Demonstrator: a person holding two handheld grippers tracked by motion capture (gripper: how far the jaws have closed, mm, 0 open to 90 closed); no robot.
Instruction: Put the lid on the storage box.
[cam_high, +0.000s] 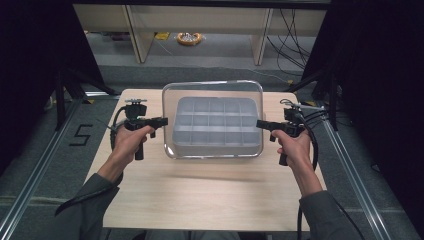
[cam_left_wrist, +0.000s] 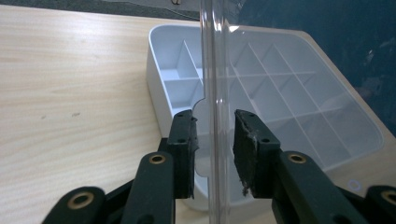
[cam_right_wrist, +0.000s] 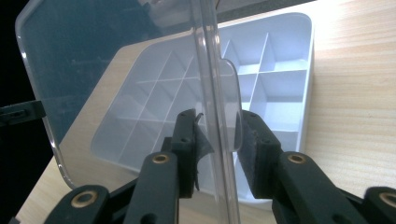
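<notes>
Both grippers, left (cam_high: 161, 120) and right (cam_high: 262, 123), clamped on side edges of clear lid (cam_high: 212, 89) held over the divided white box (cam_high: 216, 125), frame center on desk (cam_high: 200, 195); risk: uneven lift from 2 thin-edge grips lets lid slip.

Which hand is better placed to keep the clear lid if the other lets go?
Probably right: the right tongs close snugly on the lid at its tab, while the left tongs look looser on its edge.
</notes>
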